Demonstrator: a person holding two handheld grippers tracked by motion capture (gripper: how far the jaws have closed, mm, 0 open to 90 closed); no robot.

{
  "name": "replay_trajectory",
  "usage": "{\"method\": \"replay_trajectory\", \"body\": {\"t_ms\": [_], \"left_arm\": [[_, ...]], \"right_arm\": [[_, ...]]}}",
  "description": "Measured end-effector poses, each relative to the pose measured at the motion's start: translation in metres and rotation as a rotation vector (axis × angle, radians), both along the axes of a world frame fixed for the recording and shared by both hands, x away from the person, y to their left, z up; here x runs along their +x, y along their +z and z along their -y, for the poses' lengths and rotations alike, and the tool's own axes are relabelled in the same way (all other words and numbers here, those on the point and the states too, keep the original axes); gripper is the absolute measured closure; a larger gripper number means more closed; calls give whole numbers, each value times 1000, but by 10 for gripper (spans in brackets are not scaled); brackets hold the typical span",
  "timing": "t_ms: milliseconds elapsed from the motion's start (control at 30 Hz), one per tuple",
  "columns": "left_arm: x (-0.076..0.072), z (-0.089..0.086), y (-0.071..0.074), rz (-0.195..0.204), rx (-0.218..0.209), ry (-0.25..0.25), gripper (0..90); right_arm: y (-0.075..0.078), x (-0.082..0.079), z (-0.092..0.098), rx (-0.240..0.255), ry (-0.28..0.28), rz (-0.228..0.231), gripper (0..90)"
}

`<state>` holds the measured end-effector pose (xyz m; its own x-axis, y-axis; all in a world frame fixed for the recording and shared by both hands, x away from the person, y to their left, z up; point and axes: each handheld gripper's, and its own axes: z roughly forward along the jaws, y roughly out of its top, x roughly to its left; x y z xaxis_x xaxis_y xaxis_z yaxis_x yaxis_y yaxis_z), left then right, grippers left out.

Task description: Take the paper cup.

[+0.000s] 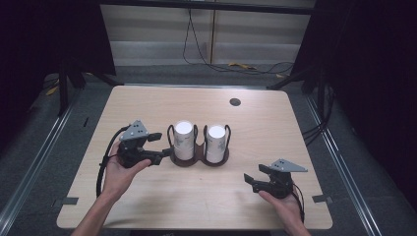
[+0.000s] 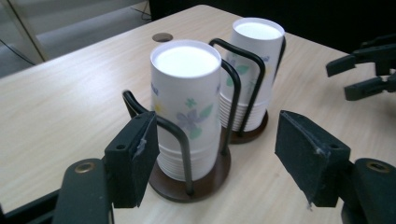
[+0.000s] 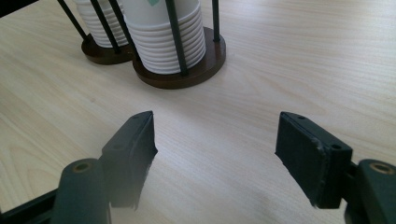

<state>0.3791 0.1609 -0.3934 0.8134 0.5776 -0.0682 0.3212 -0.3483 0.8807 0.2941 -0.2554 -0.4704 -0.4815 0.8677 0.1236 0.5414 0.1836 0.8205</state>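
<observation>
Left tool (image 1: 164, 145), jaws apart and empty, sits just left of the upright left paper-cup stack (image 1: 184, 140) mid-counter (image 1: 147, 103), nearer than the right tool (image 1: 249, 180), also apart, near the front-right corner.

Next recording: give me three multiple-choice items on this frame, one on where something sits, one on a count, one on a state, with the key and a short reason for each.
1. Where does the cup holder stand?
A. Near the table's middle
B. At the far right corner
C. On the floor

2. How many stacks of paper cups does it hold?
A. One
B. Two
C. Four

3. What is between the right gripper's pads?
A. A cup
B. A holder wire
C. Nothing

Key:
1 A: the high view puts it mid-table, between the two grippers.
2 B: the left stack and the right stack stand side by side.
3 C: the right gripper view shows bare wood between the open jaws.
</observation>
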Motion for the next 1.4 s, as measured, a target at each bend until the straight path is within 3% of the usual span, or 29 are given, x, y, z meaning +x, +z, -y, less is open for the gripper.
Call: {"method": "replay_trajectory", "body": {"t_ms": [133,433,733,800,867,967,1000,1067,1267,1300,1400], "left_arm": [[6,4,4,7,4,8,294],[25,14,9,-52,0,-2,191],[35,22,18,-57,11,-10,220],[36,24,22,-60,-8,-22,252],[38,27,25,-56,17,-22,258],[47,32,28,-101,27,-64,274],[47,32,28,-101,27,-64,281],[49,36,29,-96,76,-62,277],[56,44,28,-110,80,-76,310],[59,45,29,-107,102,-69,317],[62,46,30,-103,118,-61,330]], "right_arm": [[-1,0,-1,-2,10,-1,288],[-1,-1,-4,-7,28,-6,290],[-1,-1,-4,1,28,-15,293],[0,-1,-3,4,22,-17,293],[0,-1,-2,4,19,-16,293],[0,-1,-2,3,22,-17,293],[0,-1,-2,3,22,-17,293],[0,-2,-2,11,29,-17,293],[0,-2,-2,14,36,-18,293],[0,-2,-2,14,38,-19,293],[0,-2,-2,14,40,-19,293]]}}
